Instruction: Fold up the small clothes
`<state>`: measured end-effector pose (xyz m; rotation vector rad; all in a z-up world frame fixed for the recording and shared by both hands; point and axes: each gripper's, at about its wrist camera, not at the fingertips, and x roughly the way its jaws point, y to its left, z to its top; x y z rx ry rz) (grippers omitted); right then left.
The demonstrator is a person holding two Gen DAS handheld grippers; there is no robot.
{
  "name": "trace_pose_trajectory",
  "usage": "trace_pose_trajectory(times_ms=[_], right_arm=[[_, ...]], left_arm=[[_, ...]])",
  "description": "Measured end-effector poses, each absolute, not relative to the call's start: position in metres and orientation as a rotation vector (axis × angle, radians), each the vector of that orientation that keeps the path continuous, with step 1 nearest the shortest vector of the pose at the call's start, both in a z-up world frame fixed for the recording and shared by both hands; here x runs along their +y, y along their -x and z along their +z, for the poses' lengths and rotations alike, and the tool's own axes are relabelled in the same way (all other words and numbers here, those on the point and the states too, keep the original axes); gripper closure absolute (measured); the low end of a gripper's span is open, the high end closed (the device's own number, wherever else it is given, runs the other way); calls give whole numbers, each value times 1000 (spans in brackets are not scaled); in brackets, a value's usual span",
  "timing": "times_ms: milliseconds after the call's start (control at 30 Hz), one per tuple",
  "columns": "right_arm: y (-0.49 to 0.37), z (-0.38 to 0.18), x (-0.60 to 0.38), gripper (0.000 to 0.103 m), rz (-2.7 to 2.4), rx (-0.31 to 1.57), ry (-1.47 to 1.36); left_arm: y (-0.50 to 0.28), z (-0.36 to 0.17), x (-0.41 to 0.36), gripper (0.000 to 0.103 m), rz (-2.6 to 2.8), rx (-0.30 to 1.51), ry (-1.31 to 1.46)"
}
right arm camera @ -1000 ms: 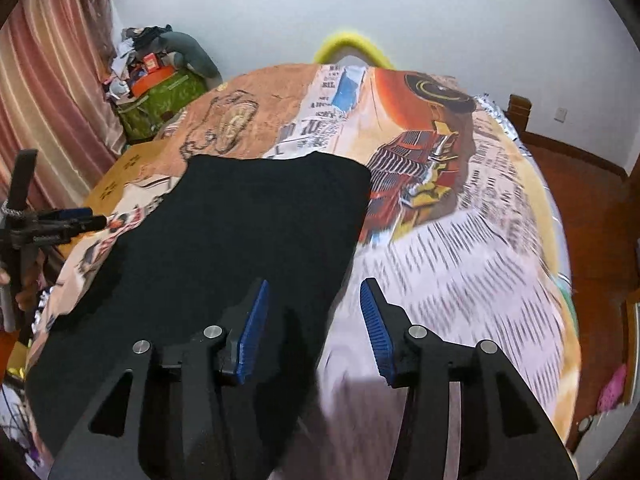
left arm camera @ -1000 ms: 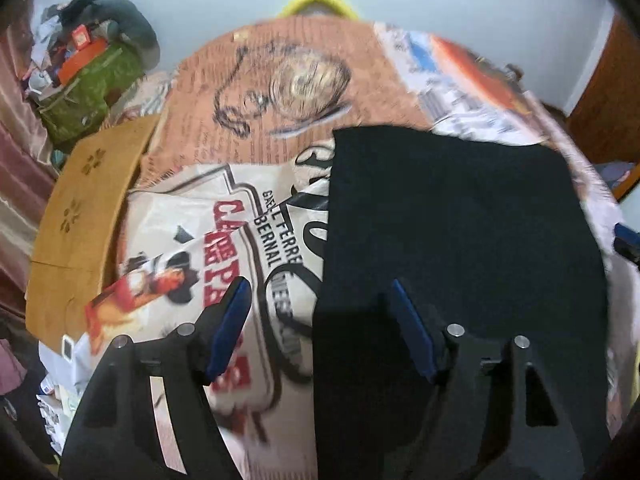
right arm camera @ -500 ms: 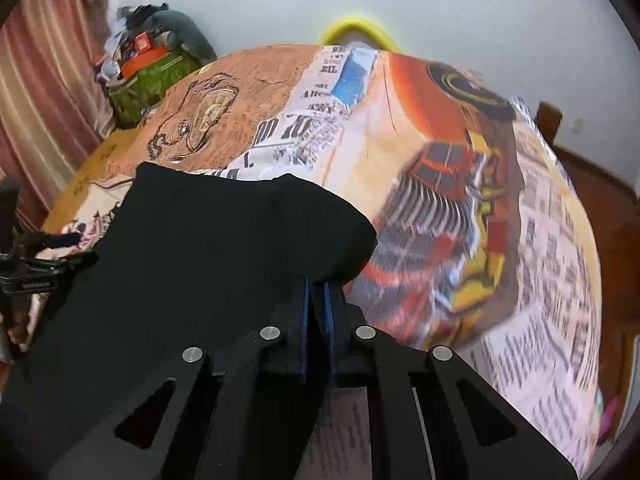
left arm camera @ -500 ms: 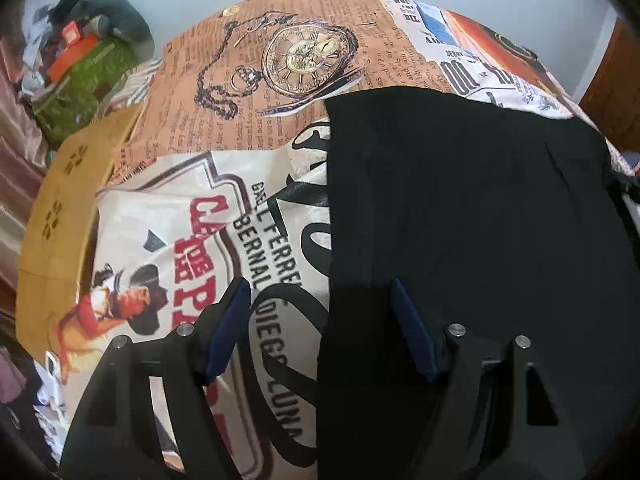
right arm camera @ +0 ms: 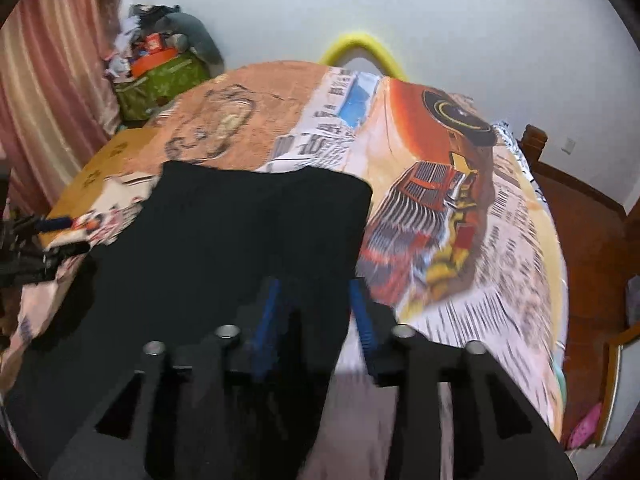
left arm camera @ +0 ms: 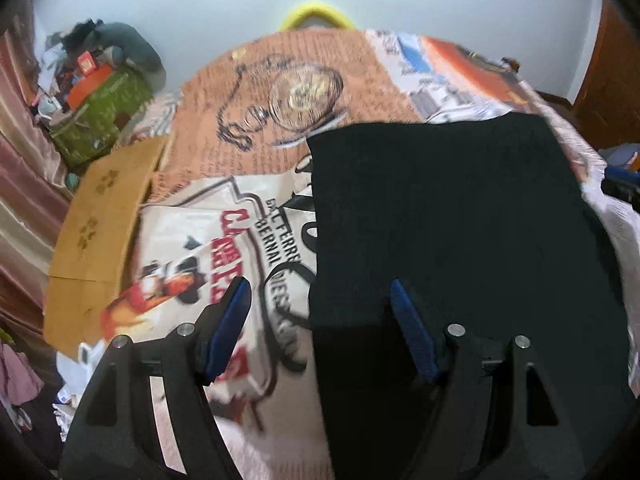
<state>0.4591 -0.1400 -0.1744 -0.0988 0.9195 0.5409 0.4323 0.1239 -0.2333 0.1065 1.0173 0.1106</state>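
A black garment (left arm camera: 440,220) lies flat on the printed bedspread; in the right wrist view it (right arm camera: 240,240) fills the left half. My left gripper (left arm camera: 320,312) is open and empty, straddling the garment's left edge near its front. My right gripper (right arm camera: 316,304) is open with a narrower gap, over the garment's right edge, holding nothing. The left gripper (right arm camera: 48,236) shows at the far left of the right wrist view.
The bedspread (right arm camera: 460,220) has newspaper and car prints. A brown cardboard box (left arm camera: 100,216) sits at the bed's left side. A green box with clutter (right arm camera: 160,76) stands by the curtain. A yellow arc (right arm camera: 360,46) rises behind the bed. Wooden furniture (right arm camera: 580,220) stands on the right.
My right gripper was shut on the garment's right edge half a second ago and has now opened and drawn back. My left gripper stayed open and pulled back slightly.
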Motion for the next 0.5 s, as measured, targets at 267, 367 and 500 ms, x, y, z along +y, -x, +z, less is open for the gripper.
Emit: trace_pose_trajectory(times_ms=[267,367,500], right_arm=[[-374,-135,-169,49,570,887,115],[-345,-128,-173,42,564,861,179],[-313,-125,-178,34,560,842,205]], left_arm=[[-341,-186,126,19,90,991,-39],[-313,-187,128,18,90,1024,-9],[-283,-202,127,18,92,1093,13]])
